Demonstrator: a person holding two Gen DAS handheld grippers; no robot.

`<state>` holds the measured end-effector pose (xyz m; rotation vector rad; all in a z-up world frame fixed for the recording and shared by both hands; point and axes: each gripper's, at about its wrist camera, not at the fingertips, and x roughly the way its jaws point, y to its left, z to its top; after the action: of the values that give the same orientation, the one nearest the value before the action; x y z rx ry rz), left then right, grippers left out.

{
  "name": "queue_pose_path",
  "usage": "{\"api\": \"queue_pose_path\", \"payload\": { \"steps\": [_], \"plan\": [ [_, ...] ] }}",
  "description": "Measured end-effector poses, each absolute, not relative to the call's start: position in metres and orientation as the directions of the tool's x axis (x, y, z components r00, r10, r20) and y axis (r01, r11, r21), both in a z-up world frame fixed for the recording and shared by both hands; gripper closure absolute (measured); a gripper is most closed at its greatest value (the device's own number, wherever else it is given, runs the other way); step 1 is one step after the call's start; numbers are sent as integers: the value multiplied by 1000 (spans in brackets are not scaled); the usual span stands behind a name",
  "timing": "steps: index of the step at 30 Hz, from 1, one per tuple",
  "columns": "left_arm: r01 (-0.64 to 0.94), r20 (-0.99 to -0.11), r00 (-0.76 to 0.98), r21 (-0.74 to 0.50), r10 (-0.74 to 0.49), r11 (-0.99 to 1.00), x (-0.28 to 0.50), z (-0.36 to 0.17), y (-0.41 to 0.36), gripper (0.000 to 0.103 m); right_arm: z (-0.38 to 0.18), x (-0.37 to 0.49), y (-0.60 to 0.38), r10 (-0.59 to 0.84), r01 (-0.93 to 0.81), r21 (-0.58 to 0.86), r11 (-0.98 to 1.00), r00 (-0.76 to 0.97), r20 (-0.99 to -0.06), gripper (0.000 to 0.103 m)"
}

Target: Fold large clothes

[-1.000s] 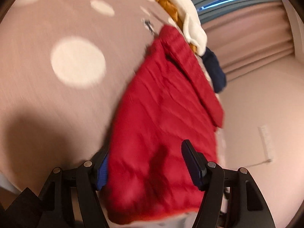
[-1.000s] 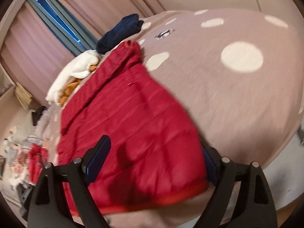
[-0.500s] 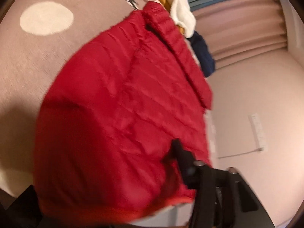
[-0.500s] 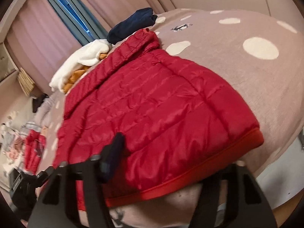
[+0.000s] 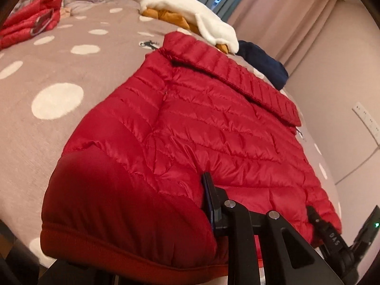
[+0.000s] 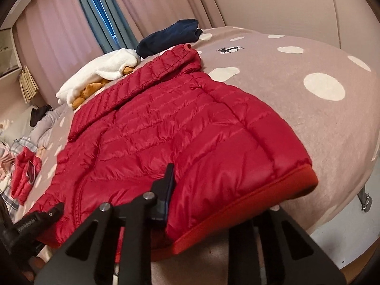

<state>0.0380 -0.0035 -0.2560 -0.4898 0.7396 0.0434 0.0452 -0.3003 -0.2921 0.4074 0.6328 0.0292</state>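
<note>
Jacket (image 5: 213, 128), red and quilted, lies flat on the spotted blanket (image 5: 59, 71) of the bed, its hem at the near edge and its collar pointing away. Beyond the collar sit a white fleece (image 5: 194, 16) over something mustard, and a navy garment (image 5: 263, 64). Both tools bite the jacket's hem: the left gripper (image 5: 190, 204) has its jaws closing on a bunched fold of red fabric at one corner, the right gripper (image 6: 201, 194) likewise closing with hem cloth pinched between its pads at the other corner
</note>
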Motion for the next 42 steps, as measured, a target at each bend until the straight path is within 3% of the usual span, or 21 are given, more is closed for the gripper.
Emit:
{"api": "queue_pose_path", "payload": {
  "steps": [10, 20, 23, 28, 35, 42],
  "plan": [
    [-226, -604, 797, -281, 11, 933, 31, -231, -10, 83, -264, 30, -290, 103, 59, 291, 955, 854, -510, 85],
    [-231, -617, 786, -262, 21, 937, 33, -231, -12, 83, -269, 30, -286, 73, 76, 255, 964, 847, -526, 85],
    [-223, -600, 800, -244, 34, 944, 30, -227, -15, 83, -264, 29, -291, 93, 70, 290, 955, 853, -513, 85],
    [-232, -563, 820, -168, 100, 958, 26, -223, -24, 83, -245, 21, -283, 50, 61, 224, 973, 887, -460, 85],
    [-252, -557, 824, -204, 99, 946, 23, -217, -16, 83, -234, 18, -282, 77, 40, 246, 969, 891, -448, 86],
    [-250, -486, 859, -129, 159, 960, 12, -198, -29, 83, -219, 12, -282, 71, 34, 238, 971, 906, -417, 86]
  ]
}}
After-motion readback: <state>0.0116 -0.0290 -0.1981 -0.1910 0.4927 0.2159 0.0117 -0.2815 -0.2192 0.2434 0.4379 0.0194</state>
